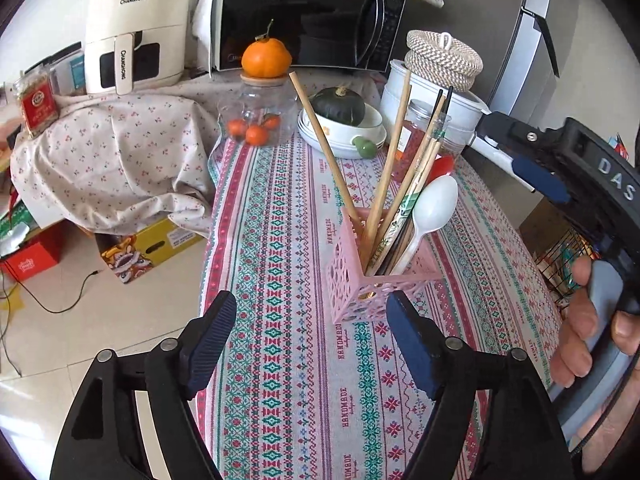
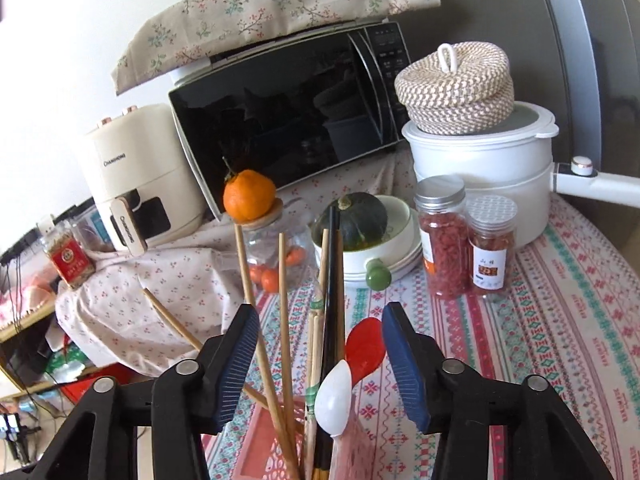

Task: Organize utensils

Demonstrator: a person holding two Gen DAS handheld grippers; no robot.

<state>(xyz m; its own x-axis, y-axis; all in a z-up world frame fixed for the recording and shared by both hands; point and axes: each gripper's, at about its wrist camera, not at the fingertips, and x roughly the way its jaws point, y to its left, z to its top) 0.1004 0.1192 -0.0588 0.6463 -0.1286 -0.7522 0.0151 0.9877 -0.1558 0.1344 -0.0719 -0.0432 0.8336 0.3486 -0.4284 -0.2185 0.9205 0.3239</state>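
On the patterned tablecloth (image 1: 280,240), pink holder (image 1: 360,280) with chopsticks (image 1: 332,152) and white spoon (image 1: 434,204), left gripper (image 1: 312,320) spread wide just before holder, holding nothing, right gripper (image 2: 320,332) spread above holder (image 2: 276,452), chopsticks (image 2: 284,300), white spoon (image 2: 334,400) and red spoon (image 2: 364,348) between its fingers, unpinched

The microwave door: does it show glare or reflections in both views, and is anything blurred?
Left wrist view: the microwave door is dark, with faint reflections and no strong glare; the edges bend from fisheye distortion. Right wrist view: the microwave door mirrors dim shapes; the near white spoon looks slightly soft.
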